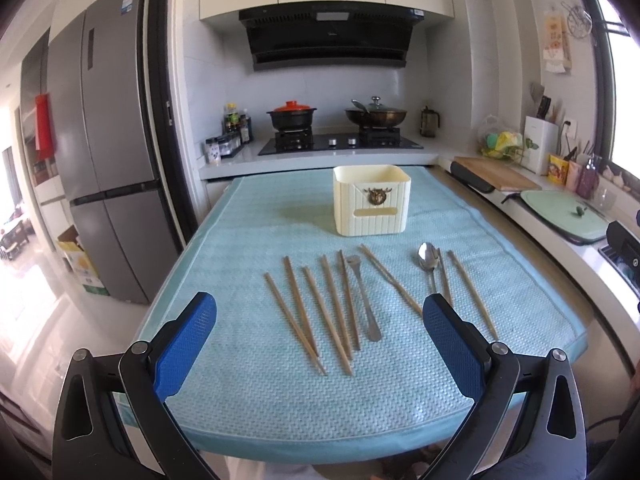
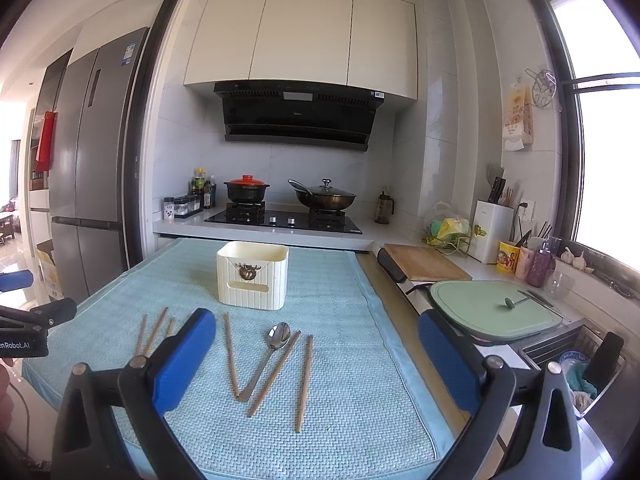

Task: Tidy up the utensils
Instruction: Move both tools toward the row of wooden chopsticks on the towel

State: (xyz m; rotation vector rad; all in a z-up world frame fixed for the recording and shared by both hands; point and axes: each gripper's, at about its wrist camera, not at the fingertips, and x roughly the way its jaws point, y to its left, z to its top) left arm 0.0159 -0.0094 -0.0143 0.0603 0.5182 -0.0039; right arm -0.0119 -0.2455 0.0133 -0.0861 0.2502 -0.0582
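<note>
Several wooden chopsticks (image 1: 316,312), a metal fork (image 1: 362,296) and a metal spoon (image 1: 428,260) lie side by side on a light blue mat (image 1: 256,232). A cream utensil holder box (image 1: 372,206) stands upright behind them. My left gripper (image 1: 320,320) is open and empty, hovering above the near side of the utensils. In the right wrist view the spoon (image 2: 276,338), chopsticks (image 2: 305,380) and box (image 2: 253,274) show on the mat (image 2: 352,360). My right gripper (image 2: 316,344) is open and empty above the mat's right part.
A stove with a black pot (image 1: 292,116) and a wok (image 1: 376,114) stands behind the mat. A wooden board (image 2: 424,264), a green cutting board (image 2: 492,312) and a sink rack (image 2: 576,360) lie on the right. A fridge (image 1: 108,140) stands on the left.
</note>
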